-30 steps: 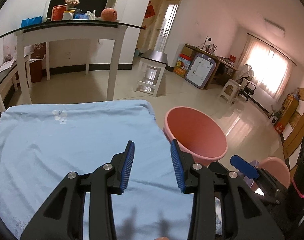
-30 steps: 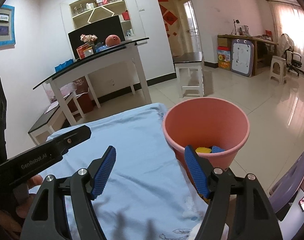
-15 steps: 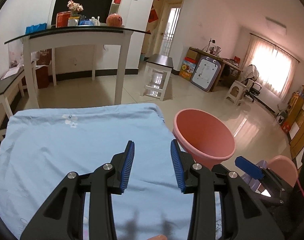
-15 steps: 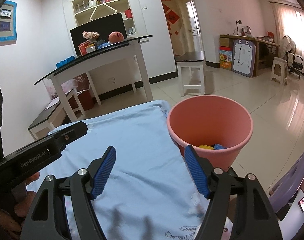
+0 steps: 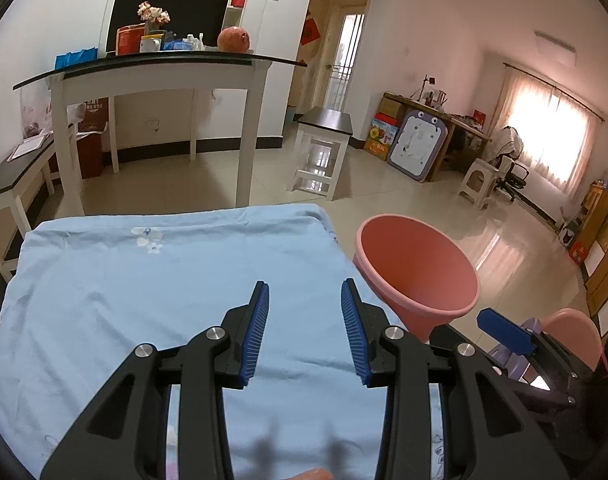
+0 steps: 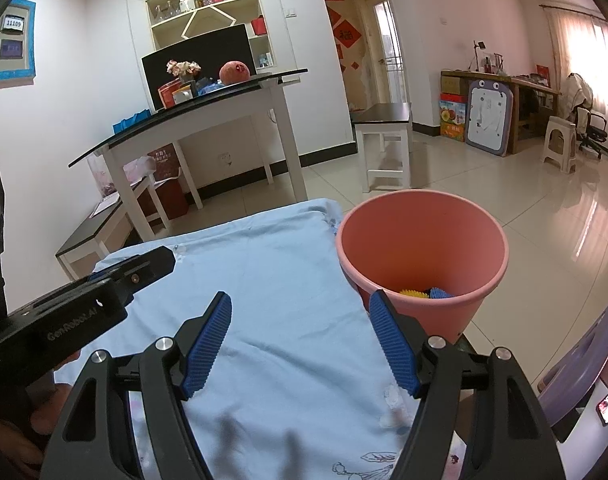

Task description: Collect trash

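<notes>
A pink bin [image 6: 422,256] stands at the right edge of a table covered with a light blue cloth [image 6: 271,280]. Yellow and blue items [image 6: 424,292] lie at its bottom. The bin also shows in the left wrist view [image 5: 416,268], right of the cloth [image 5: 143,288]. My left gripper [image 5: 304,300] is open and empty above the cloth. My right gripper [image 6: 299,312] is open and empty above the cloth, just left of the bin. No loose trash shows on the cloth.
A white table with a black top [image 5: 159,68] stands behind, carrying flowers and boxes. A small white stool [image 5: 324,148] and low bench [image 5: 7,184] stand on the tiled floor. A purple chair [image 6: 580,364] is at the right.
Both grippers have pulled back and up a little from the table, so more of the room and cloth shows. Both stay open and empty.
</notes>
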### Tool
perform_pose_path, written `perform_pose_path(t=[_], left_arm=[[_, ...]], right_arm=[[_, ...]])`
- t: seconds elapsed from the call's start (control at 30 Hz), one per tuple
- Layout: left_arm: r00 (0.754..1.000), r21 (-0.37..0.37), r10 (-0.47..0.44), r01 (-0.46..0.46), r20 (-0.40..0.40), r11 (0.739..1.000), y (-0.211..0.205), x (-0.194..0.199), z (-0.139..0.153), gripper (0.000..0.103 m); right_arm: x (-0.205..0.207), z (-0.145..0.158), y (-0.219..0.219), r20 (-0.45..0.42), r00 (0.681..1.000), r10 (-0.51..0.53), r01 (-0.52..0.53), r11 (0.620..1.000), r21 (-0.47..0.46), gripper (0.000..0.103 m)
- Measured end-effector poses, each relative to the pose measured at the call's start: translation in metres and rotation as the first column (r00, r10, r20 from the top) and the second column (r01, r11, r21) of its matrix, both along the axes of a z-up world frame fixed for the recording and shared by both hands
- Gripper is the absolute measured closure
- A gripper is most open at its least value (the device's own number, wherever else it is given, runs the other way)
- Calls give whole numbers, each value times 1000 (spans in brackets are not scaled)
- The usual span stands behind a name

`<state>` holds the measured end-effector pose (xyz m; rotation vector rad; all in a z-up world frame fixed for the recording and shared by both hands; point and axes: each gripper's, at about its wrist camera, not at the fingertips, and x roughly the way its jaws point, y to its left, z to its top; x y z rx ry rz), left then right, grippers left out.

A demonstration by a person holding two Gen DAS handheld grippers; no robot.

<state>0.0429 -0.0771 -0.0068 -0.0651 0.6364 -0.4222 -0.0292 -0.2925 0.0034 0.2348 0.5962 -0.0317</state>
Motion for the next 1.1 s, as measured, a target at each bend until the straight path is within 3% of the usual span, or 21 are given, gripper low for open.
perform_pose_path(t=[0.57, 1.1], left_arm=[[1000, 49, 16, -17, 20, 999, -6, -4, -2, 65], [1000, 51, 23, -24, 14, 998, -6, -4, -4, 65]], right_arm=[[-1, -2, 6, 8, 1000, 3, -3, 1000, -19, 32], [0, -2, 7, 4, 1000, 4, -4, 1000, -18, 32]])
